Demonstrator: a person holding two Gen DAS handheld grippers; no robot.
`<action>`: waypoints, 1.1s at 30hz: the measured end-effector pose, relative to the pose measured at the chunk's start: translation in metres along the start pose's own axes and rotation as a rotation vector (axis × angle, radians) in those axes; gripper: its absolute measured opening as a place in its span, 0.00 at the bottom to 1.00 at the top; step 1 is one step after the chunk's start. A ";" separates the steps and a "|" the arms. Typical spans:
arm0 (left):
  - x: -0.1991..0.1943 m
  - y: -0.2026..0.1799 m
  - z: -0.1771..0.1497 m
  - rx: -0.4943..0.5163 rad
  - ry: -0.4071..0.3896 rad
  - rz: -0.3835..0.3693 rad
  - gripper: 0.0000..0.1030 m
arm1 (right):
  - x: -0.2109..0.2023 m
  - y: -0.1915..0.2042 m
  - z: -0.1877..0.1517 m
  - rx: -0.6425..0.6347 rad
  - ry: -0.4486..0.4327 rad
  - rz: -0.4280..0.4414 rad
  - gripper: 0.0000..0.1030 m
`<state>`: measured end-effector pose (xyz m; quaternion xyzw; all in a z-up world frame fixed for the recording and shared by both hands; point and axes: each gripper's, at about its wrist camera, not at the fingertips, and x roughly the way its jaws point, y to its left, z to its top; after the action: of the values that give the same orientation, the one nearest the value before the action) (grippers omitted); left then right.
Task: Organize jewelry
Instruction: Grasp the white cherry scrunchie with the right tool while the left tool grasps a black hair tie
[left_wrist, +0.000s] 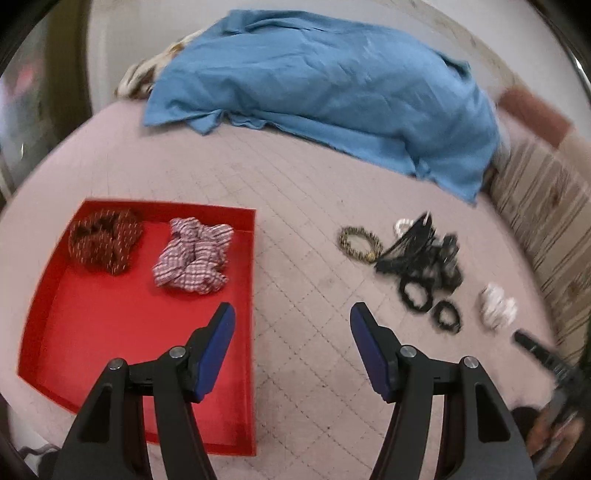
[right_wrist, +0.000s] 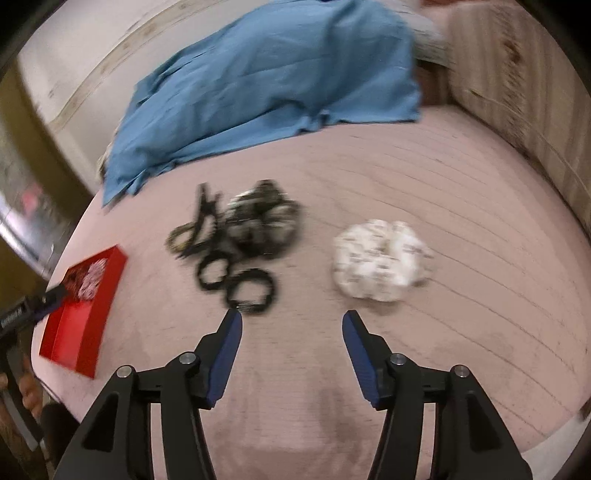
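A red tray (left_wrist: 110, 332) lies on the pink bed cover and holds a brown dotted scrunchie (left_wrist: 105, 242) and a red-and-white checked scrunchie (left_wrist: 194, 256). My left gripper (left_wrist: 291, 314) hangs open and empty over the tray's right edge. To its right lie a beaded bracelet (left_wrist: 360, 243), a heap of black hair bands and clips (left_wrist: 424, 262) and a white scrunchie (left_wrist: 496, 306). In the right wrist view my right gripper (right_wrist: 291, 319) stands open and empty, just short of the black bands (right_wrist: 240, 277) and the white scrunchie (right_wrist: 380, 258). The red tray (right_wrist: 83, 321) shows at the left.
A crumpled blue cloth (left_wrist: 332, 85) covers the back of the bed. A striped cushion (left_wrist: 546, 221) stands along the right side. The other gripper's finger (left_wrist: 535, 347) shows at the right edge of the left wrist view.
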<state>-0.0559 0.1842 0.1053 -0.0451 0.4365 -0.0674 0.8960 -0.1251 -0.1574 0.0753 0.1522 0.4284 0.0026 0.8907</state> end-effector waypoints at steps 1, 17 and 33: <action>0.002 -0.006 -0.001 0.015 0.002 0.016 0.62 | 0.001 -0.008 -0.001 0.019 -0.001 -0.001 0.59; 0.075 -0.118 0.000 0.188 0.137 -0.074 0.58 | 0.038 -0.070 0.016 0.112 -0.049 -0.082 0.59; 0.143 -0.145 0.009 0.139 0.177 -0.040 0.40 | 0.068 -0.076 0.025 0.068 -0.043 -0.097 0.59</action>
<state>0.0268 0.0183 0.0203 0.0143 0.5071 -0.1192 0.8535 -0.0727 -0.2270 0.0177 0.1616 0.4161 -0.0584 0.8929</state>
